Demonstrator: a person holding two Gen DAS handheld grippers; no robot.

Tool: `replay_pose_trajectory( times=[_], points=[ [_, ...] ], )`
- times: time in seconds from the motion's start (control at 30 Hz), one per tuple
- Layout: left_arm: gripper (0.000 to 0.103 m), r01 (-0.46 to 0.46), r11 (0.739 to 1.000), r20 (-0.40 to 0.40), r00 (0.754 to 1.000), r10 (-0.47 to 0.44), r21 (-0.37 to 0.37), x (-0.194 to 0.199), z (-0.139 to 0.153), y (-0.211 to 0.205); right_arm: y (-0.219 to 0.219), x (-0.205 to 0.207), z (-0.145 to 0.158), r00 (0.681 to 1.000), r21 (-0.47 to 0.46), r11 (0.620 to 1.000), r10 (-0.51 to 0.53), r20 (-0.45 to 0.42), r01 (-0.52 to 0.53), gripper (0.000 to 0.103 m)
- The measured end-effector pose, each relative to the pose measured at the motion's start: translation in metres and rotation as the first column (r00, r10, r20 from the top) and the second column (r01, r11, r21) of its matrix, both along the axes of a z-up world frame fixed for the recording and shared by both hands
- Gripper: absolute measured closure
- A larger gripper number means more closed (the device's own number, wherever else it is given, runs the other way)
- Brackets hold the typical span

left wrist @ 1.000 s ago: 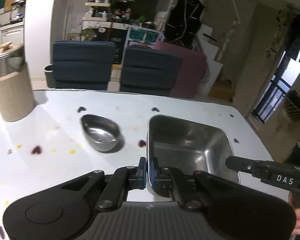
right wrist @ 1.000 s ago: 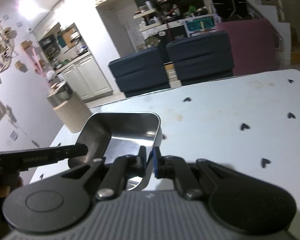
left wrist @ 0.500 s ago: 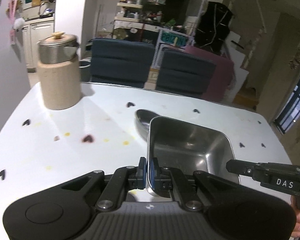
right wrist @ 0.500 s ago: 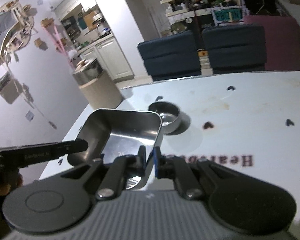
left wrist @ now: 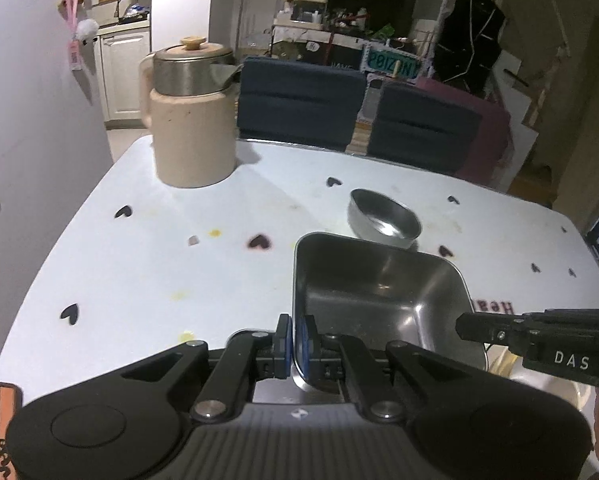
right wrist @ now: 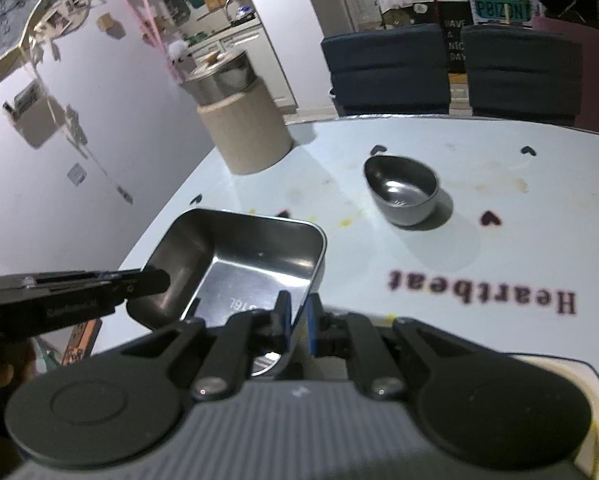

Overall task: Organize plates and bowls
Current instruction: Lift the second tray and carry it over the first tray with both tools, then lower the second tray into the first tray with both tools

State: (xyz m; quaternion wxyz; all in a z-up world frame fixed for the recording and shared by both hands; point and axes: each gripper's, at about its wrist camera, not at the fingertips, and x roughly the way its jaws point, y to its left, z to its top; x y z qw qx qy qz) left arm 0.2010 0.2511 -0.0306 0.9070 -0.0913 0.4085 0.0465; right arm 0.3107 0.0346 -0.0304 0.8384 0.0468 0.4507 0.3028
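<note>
A rectangular steel tray (left wrist: 379,292) hangs over the near part of the white table, carried by both grippers. My left gripper (left wrist: 294,346) is shut on the tray's left wall. My right gripper (right wrist: 298,322) is shut on the tray's (right wrist: 243,260) right wall, and it also shows as a black bar (left wrist: 539,340) at the tray's right side in the left wrist view. A small round steel bowl (left wrist: 383,220) stands on the table just beyond the tray, seen too as the bowl (right wrist: 403,188) in the right wrist view.
A beige kettle with a steel lid (left wrist: 191,116) stands at the table's far left corner. Two dark blue chairs (left wrist: 299,100) sit behind the far edge. A wall (left wrist: 27,120) runs along the left. The tablecloth (left wrist: 159,260) has heart prints and stains.
Both grippers have carried the tray leftward across the table. The bowl, once left of the tray, now lies behind it to the right, and the kettle has come nearer in view.
</note>
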Motion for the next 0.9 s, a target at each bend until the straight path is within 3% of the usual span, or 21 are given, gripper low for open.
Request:
replay_pose_trajectory(
  times=[0.47,0.53,0.9],
  points=[
    [0.093,-0.025,0.998,-0.127,0.991,0.033,0.061,0.000,-0.027,0.017,0.058,-0.001,-0.021,0.996,-0.105,0.991,0.079,-0.029,-0.082,0.091],
    [0.101,-0.019,0.997,-0.137,0.990,0.029,0.073,0.000,-0.031,0.019,0.065,-0.002,-0.024,0.995,-0.124,0.988,0.093,-0.032,-0.097,0.091],
    [0.100,0.028,0.993,-0.200,0.980,-0.004,0.118,0.007,-0.047,0.021,0.089,-0.007,-0.037,0.986,-0.242,0.956,0.167,-0.007,-0.163,0.091]
  ],
)
